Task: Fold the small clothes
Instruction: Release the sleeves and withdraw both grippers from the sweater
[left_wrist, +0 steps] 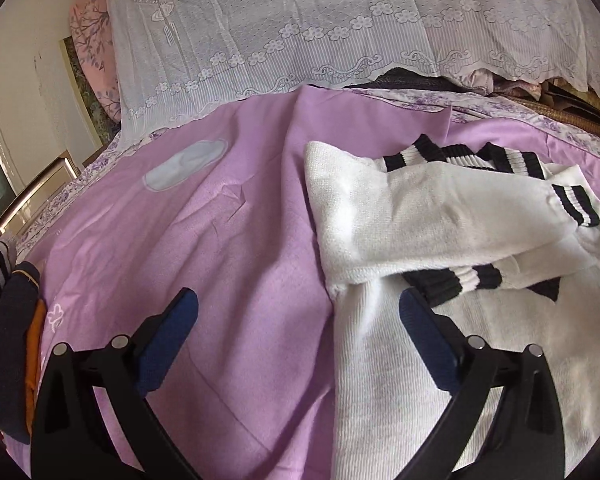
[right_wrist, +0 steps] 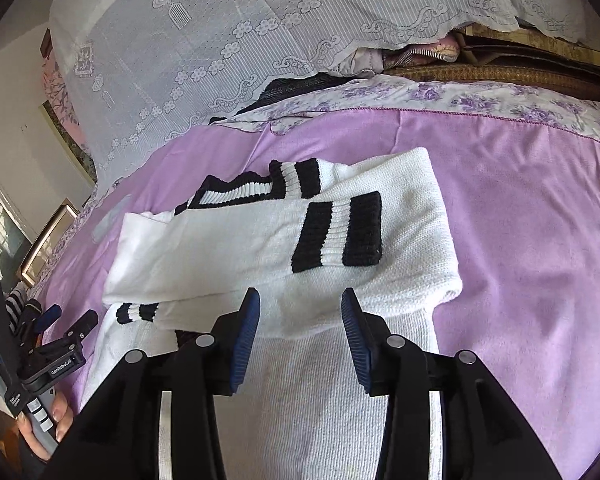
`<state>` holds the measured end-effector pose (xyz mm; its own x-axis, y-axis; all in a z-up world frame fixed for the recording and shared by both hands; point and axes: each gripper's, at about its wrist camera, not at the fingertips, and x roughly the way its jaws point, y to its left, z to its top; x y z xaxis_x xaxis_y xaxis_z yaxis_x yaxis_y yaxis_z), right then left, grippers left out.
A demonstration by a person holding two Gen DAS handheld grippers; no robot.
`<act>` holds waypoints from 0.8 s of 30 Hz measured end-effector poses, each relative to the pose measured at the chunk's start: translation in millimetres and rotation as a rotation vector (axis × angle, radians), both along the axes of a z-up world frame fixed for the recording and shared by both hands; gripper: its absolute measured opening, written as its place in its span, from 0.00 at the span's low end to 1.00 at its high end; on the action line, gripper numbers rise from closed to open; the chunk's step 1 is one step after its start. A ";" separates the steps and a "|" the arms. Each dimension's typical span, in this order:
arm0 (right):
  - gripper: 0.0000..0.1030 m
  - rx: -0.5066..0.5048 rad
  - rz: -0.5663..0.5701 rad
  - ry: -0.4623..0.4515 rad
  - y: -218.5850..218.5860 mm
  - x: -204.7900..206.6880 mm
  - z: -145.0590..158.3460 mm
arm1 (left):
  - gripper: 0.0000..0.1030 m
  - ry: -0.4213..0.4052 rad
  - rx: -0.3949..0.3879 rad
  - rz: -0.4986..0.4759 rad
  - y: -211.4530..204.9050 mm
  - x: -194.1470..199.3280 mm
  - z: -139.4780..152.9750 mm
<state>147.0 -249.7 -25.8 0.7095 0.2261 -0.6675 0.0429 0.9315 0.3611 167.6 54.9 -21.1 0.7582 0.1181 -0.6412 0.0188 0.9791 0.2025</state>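
Flanking sweater (right_wrist: 284, 240) hem, right tool (right_wrist: 300, 312) gapes.

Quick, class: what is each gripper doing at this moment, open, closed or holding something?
Left gripper: open, holding nothing, beside the white sweater.
Right gripper: open, holding nothing, above the sweater.

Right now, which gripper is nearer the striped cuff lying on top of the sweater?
Right. The right gripper hovers open over the sweater just below the striped cuff. The left gripper sits off the sweater's left edge, over the purple sheet.
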 end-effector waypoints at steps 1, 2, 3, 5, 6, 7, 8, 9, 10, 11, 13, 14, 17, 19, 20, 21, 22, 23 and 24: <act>0.44 -0.002 0.003 0.006 2.1 -3.5 -1.2 | 0.95 -0.004 0.005 -0.006 -1.4 -7.8 0.4; 0.44 -0.005 0.008 0.010 4.2 -8.1 -2.7 | 0.95 -0.008 0.009 -0.013 -2.6 -15.1 0.5; 0.45 -0.010 0.013 0.012 7.1 -12.4 -3.6 | 0.95 -0.010 0.010 -0.020 -3.6 -21.8 0.1; 0.48 -0.029 0.028 0.016 13.6 -21.0 -4.4 | 0.95 -0.012 0.008 -0.036 -6.7 -35.4 -1.0; 0.51 -0.037 0.035 0.017 16.5 -25.9 -4.4 | 0.95 -0.013 0.007 -0.046 -9.0 -42.2 -1.9; 0.54 -0.045 0.041 0.016 19.2 -32.0 -4.4 | 0.95 -0.012 0.009 -0.055 -10.9 -47.5 -3.1; 0.55 -0.051 0.047 0.016 21.7 -37.9 -4.5 | 0.95 -0.012 0.012 -0.064 -12.4 -53.5 -4.2; 0.58 -0.059 0.053 0.017 24.2 -44.0 -4.9 | 0.95 -0.012 0.014 -0.073 -14.0 -59.6 -6.1; 0.60 -0.068 0.058 0.018 26.6 -50.2 -5.6 | 0.95 -0.009 0.014 -0.084 -14.4 -65.1 -7.5; 0.60 -0.080 0.065 0.021 28.9 -57.1 -6.9 | 0.95 -0.005 0.013 -0.094 -15.1 -69.6 -9.1; 0.61 -0.098 0.076 0.028 31.7 -70.1 -9.9 | 0.95 0.008 0.011 -0.109 -16.1 -77.0 -13.2; 0.62 -0.102 0.082 0.034 32.7 -77.7 -12.0 | 0.95 0.014 0.012 -0.115 -16.4 -80.6 -15.2; 0.63 -0.097 0.093 0.047 31.7 -98.5 -18.1 | 0.95 0.024 0.015 -0.126 -16.4 -89.5 -19.0; 0.66 -0.089 0.096 0.041 30.1 -113.8 -19.8 | 0.95 0.030 0.014 -0.137 -16.1 -94.1 -20.7; 0.67 -0.088 0.098 0.038 30.3 -120.9 -20.7 | 0.95 0.034 0.016 -0.141 -16.2 -96.9 -22.3; 0.69 -0.085 0.102 0.039 30.4 -126.8 -21.7 | 0.95 0.042 0.019 -0.147 -16.6 -98.6 -24.1; 0.71 -0.083 0.109 0.041 31.1 -132.5 -23.0 | 0.95 0.050 0.022 -0.153 -17.6 -100.5 -26.0; 0.72 -0.086 0.115 0.041 32.6 -137.3 -23.7 | 0.95 0.059 0.027 -0.158 -18.1 -102.4 -27.9; 0.73 -0.091 0.121 0.040 34.2 -141.9 -24.3 | 0.95 0.065 0.032 -0.163 -18.9 -104.7 -29.6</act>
<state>5.1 -215.5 -50.1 0.6531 0.2454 -0.7164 -0.0592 0.9597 0.2748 62.9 35.9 -50.8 0.7259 0.0185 -0.6875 0.1908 0.9550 0.2271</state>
